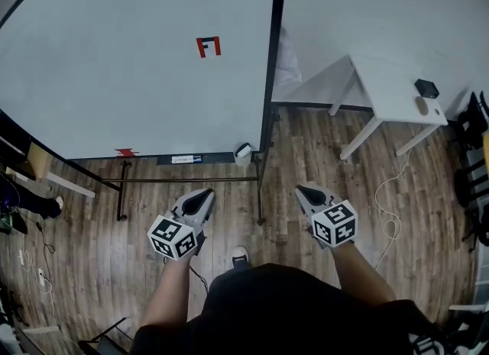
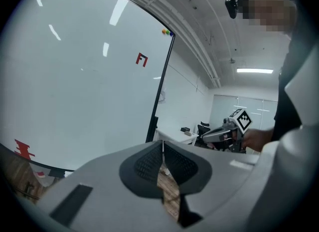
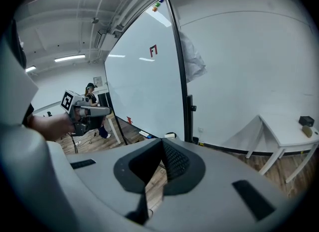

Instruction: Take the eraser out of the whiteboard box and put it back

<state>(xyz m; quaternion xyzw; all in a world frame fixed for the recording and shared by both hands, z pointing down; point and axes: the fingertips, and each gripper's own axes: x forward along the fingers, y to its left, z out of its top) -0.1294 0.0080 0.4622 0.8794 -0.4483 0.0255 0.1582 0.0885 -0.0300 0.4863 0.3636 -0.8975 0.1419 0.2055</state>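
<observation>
A large whiteboard stands on a black frame in front of me. A small white box hangs at its lower right corner, by the marker ledge; something dark shows at its top, and I cannot make out the eraser. The same box appears low in the right gripper view. My left gripper and right gripper hover side by side over the wooden floor, short of the board, both shut and empty. The left gripper's jaws meet at their tips, as do the right gripper's.
A red magnet sits high on the board. To the right stands a white table with a black object on it. The board's black stand bars cross the floor below it. A white cable lies on the floor at right.
</observation>
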